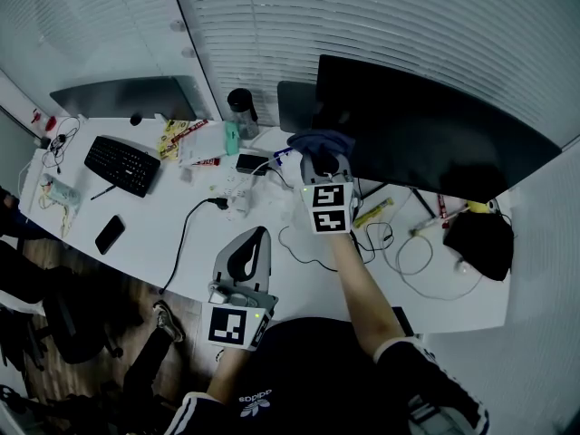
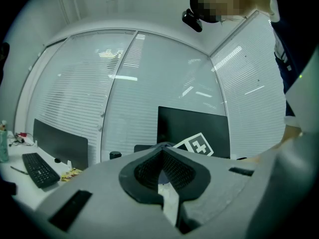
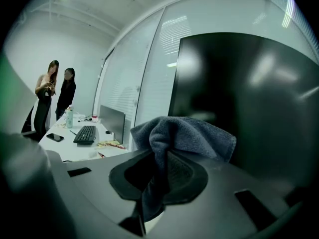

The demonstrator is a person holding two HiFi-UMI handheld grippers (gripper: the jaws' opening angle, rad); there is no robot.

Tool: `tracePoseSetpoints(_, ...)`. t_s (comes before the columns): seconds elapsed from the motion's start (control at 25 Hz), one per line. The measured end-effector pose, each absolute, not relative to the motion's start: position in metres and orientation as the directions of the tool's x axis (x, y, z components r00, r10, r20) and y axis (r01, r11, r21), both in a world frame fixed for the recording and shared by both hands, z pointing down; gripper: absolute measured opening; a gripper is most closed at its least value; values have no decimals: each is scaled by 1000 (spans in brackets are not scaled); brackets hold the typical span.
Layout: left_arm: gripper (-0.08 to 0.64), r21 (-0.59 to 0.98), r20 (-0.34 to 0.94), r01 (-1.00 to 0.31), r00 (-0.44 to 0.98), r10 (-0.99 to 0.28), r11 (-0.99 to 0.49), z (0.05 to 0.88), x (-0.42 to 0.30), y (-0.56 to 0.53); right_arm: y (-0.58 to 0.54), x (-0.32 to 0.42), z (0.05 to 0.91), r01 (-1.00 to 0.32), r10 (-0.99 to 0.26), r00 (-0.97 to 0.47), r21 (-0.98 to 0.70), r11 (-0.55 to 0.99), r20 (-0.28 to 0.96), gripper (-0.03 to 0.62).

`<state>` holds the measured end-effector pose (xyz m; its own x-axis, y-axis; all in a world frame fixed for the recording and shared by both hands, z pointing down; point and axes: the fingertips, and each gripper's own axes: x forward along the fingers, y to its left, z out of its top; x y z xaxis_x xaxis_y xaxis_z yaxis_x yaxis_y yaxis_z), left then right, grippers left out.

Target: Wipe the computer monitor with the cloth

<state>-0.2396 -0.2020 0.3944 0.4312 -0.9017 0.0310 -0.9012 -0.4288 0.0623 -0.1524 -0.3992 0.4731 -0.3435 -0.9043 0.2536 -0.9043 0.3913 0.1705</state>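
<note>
Right hand-held gripper [image 3: 149,193] pinches the bunched blue cloth [image 3: 185,133], monitor [image 3: 249,108] just ahead of its jaws. 1 dark cup [image 1: 241,109] stands to its left, contents hidden. Left hand-held gripper [image 2: 162,188]: jaws pressed together, nothing between, at the surface [image 1: 154,243] edge.

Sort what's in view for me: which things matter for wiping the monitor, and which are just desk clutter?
For the job:
- cloth, clamped in the right hand-held gripper
- large monitor

Lying about:
- keyboard
- phone
- tumbler
- second monitor
- black cable
</note>
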Motion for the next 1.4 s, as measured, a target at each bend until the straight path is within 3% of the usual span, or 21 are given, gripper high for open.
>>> tracePoseSetpoints(1.0,5,62,-20,-909,412,-911,-412,386,-252,-191,-403,-142,271,-912,-932,-346,269,308,-105,46)
tracePoseSetpoints(1.4,5,67,-26,-905,420,-907,-420,382,-249,-183,-390,-138,247,-905,-918,-372,273,326,-136,46)
